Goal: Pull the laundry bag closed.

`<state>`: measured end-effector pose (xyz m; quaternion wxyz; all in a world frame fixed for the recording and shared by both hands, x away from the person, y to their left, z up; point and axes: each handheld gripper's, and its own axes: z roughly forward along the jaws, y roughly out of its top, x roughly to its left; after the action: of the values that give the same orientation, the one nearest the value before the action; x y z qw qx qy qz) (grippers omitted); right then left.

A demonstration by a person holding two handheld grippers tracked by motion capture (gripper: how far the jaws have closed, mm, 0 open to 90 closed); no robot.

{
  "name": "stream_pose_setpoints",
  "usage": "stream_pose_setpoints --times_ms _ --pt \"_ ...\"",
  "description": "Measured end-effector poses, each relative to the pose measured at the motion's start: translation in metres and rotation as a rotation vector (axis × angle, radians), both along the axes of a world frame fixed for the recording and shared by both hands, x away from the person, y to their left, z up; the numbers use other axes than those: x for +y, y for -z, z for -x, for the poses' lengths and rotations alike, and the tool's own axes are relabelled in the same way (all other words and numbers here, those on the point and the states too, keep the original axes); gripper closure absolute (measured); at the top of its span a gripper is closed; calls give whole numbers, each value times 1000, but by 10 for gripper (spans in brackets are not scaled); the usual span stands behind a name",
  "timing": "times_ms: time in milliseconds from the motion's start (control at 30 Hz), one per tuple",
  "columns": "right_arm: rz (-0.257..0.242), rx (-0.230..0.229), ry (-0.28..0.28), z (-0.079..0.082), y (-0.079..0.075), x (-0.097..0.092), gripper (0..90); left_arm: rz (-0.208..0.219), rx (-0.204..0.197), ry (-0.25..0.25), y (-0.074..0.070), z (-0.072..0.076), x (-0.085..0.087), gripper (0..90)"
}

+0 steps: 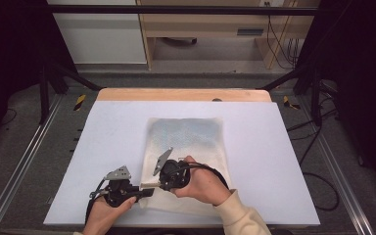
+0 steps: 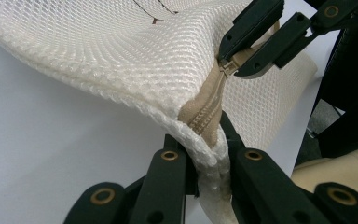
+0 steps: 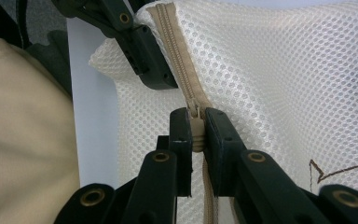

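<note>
Left tool [image 1: 144, 192], high view: clamped on the near left corner of the mesh bag [image 1: 188, 142], which lies mid-worktop [image 1: 103, 147] toward the near edge. Right tool [image 1: 152, 184] sits just beside it at the same corner.

Left gripper view: left tool [image 2: 209, 161] pinches the bag's [image 2: 121, 56] seam end; right tool [image 2: 235, 58] grips the zipper pull [image 2: 227, 69].

Right gripper view: right tool [image 3: 197, 135] closed on the pull [image 3: 196, 133]; zipper [image 3: 170, 32] runs onward to the left tool [image 3: 161, 70].

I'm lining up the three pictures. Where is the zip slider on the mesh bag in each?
High view: hidden between the two tongs, lower centre of the mesh bag.
Left gripper view: zip slider, upper right, pinched by the right tongs.
Right gripper view: centre.
Shared landmark: the tan zip tape.
</note>
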<state>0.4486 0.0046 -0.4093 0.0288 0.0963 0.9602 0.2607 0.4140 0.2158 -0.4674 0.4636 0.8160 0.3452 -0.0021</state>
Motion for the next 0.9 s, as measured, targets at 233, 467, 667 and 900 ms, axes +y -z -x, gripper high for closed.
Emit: stream_pose_setpoints --times_ms 233,467,667,900 --pt "11 -1 8 2 1 -1 818 -13 -14 6 0 1 -1 843" --pt "4 4 7 0 1 -3 818 -12 -26 10 0 1 -3 844" --pt "-2 0 12 1 -1 -4 817 -6 -38 11 -2 2 -3 844" --pt "8 -7 16 1 -1 -7 818 -10 -50 12 -1 1 -7 844"
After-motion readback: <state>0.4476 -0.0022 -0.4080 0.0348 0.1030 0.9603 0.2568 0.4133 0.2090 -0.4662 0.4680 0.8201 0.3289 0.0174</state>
